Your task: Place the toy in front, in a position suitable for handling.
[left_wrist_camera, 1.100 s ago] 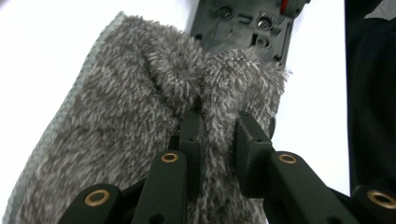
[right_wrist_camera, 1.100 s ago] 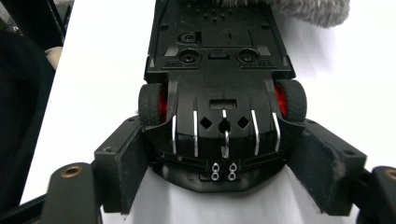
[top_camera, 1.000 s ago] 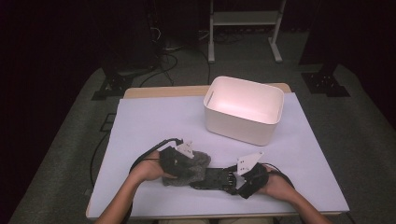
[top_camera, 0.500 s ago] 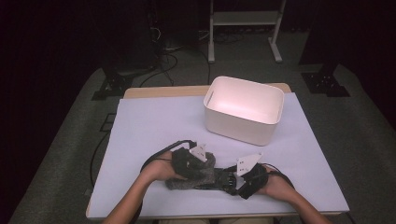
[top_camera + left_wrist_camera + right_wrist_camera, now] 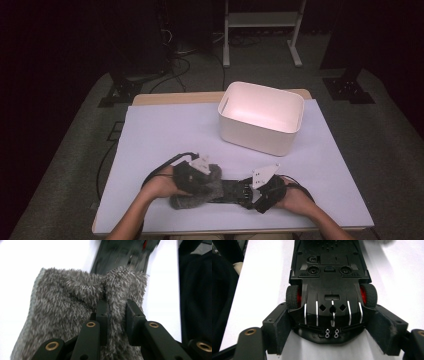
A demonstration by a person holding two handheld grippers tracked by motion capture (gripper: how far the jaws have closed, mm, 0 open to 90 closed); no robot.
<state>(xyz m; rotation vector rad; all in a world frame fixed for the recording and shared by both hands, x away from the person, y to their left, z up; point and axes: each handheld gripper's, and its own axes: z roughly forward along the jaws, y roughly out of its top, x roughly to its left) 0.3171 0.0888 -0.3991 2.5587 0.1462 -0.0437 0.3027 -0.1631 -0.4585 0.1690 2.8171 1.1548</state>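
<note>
Bin (image 5: 260,120) of white plastic stands toward the far right of the table (image 5: 165,135), well apart from the hands, and nothing lies between it and the work at the near edge. Left gripper (image 5: 116,315) is clenched on a fold of the grey fluffy cloth (image 5: 67,305), which lies over one end of the black toy car (image 5: 329,282) — the car rests upside down with its underside showing. Right gripper (image 5: 332,327) grasps the other end of the car, a pad on each side just behind the red-hubbed wheels (image 5: 293,296); no writing is readable anywhere.
</note>
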